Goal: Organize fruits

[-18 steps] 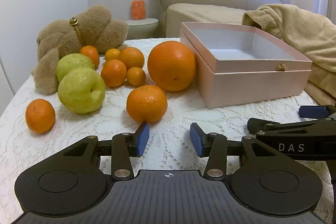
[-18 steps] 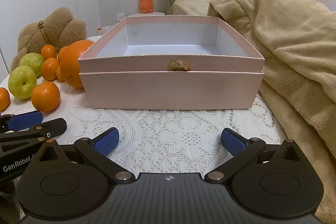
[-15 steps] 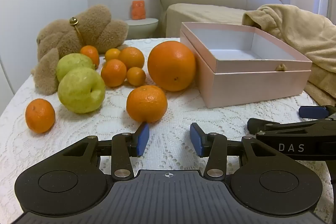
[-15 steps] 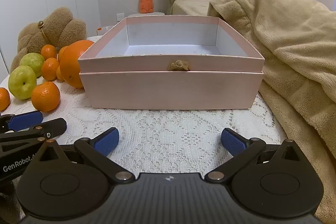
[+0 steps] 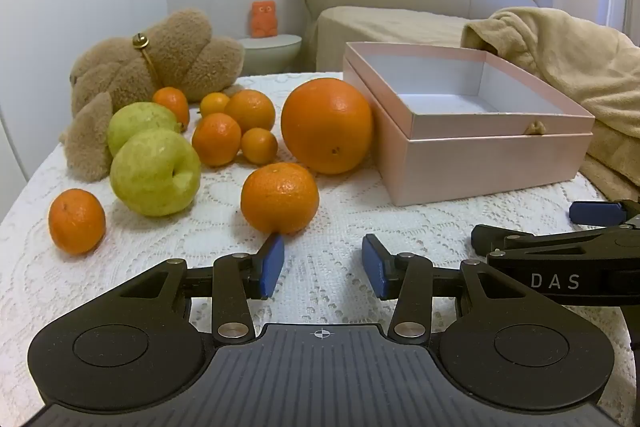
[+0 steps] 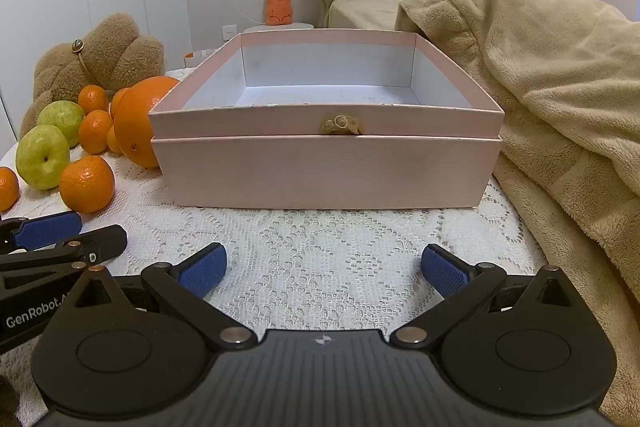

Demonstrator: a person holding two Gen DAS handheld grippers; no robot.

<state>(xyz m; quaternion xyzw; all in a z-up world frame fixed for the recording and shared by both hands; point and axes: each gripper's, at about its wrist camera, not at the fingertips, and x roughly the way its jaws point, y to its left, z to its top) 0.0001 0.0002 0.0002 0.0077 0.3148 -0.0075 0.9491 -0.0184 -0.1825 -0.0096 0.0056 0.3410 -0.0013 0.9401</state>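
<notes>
Left wrist view: the left gripper (image 5: pixel 323 265) is parted and empty, just short of the nearest orange (image 5: pixel 279 197) on the lace cloth (image 5: pixel 340 215). Firm, round and apt to roll, it should be pinched across its middle. The right gripper (image 6: pixel 324 269) gapes wide, empty, before the vacant pink box (image 6: pixel 326 167); a bigger orange (image 5: pixel 327 125) crowds the box's wall.

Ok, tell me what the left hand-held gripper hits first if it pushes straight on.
Probably the lace tablecloth, since the left hand-held gripper tilts downward with nothing between its jaws. The nearest orange sits just left of that line.
</notes>
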